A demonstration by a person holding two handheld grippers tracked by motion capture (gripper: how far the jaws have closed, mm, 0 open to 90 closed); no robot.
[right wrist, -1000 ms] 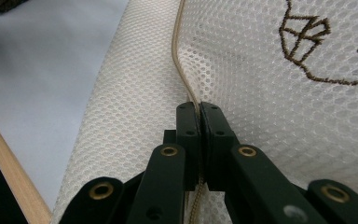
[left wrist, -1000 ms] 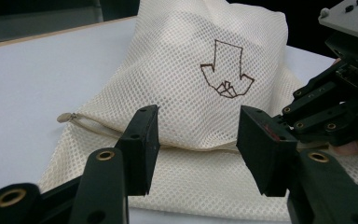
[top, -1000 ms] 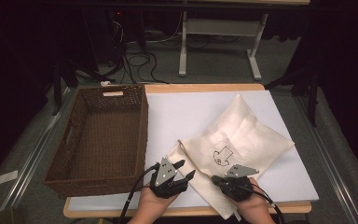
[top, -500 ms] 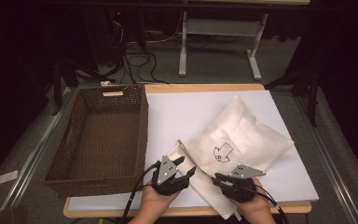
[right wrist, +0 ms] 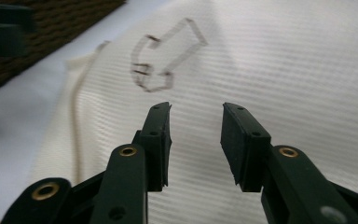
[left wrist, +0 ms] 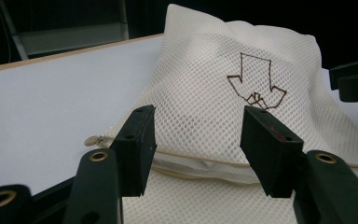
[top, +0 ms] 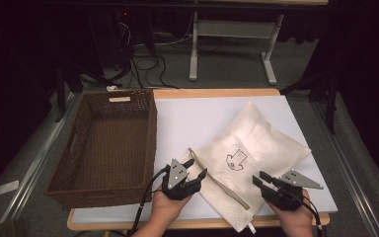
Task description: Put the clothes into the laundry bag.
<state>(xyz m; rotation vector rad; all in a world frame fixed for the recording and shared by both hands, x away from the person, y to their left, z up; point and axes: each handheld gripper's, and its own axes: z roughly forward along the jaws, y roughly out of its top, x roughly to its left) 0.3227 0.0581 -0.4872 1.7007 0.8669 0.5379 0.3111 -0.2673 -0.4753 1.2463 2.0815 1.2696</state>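
I note both jaw pairs spread and empty: my left gripper (top: pixel 196 171) sits nearer the mesh bag's (top: pixel 256 148) zipper edge (top: pixel 219 178), right gripper (top: pixel 262 180) over its near-right corner.

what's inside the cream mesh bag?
Inside the cream mesh zip bag with the brown arrow print, a white padded filling shows through the mesh and at the zip gap. What exactly it is stays hidden by the fabric. The brown wicker basket beside it looks empty.

I see my left gripper (left wrist: pixel 196 140) with jaws apart over the zip edge of the mesh bag (left wrist: pixel 205 84) on the white table (left wrist: pixel 51 93)
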